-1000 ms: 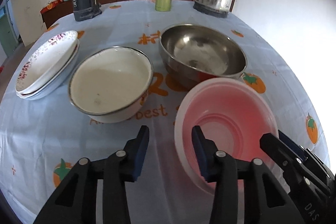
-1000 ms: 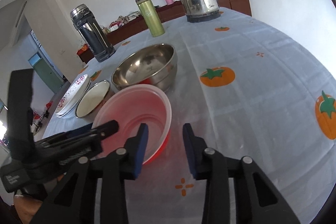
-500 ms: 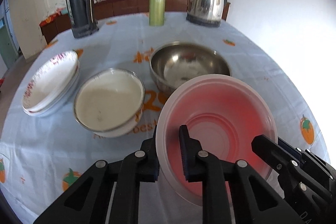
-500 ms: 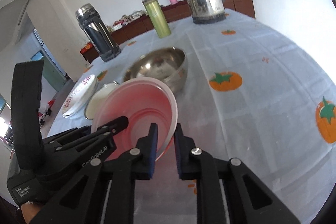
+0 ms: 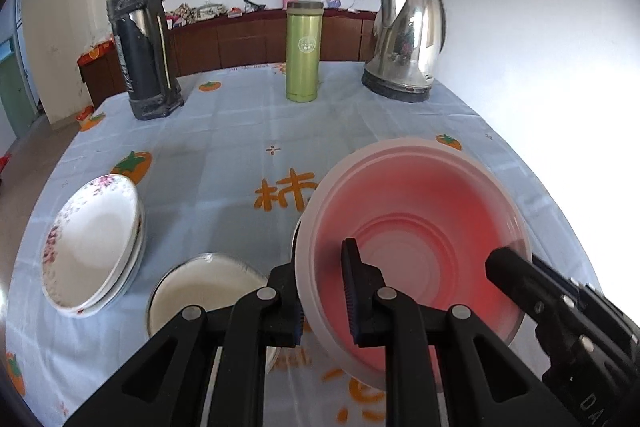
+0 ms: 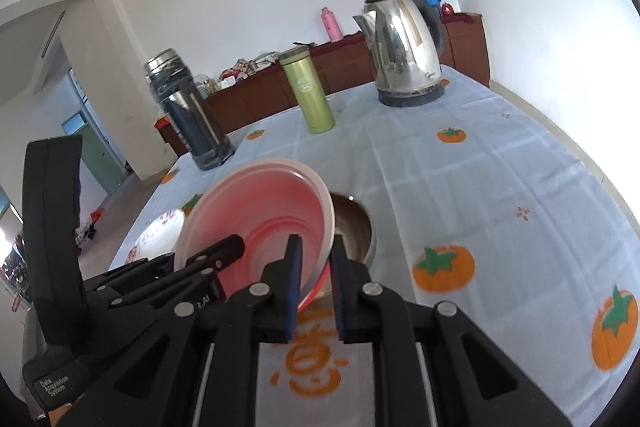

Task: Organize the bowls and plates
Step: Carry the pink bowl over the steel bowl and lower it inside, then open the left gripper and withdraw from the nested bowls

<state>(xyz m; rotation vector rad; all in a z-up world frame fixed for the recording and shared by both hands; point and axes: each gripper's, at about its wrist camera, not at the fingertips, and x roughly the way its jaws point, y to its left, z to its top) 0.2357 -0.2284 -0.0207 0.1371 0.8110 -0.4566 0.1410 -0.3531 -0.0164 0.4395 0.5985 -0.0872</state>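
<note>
While both grippers pinch its rim, left gripper at 9 o'clock, right gripper at 3 o'clock, the pink bowl hangs tilted above the steel bowl. Probably light, thin plastic: flexible, slippery, so 2 opposite rim grips suit it.

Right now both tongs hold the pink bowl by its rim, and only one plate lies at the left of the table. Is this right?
Not quite. Both tongs, left and right, do clamp the pink bowl by its rim, but at the table's left lies a stack of floral plates, not one. The left wrist view shows more than one rim there.
</note>
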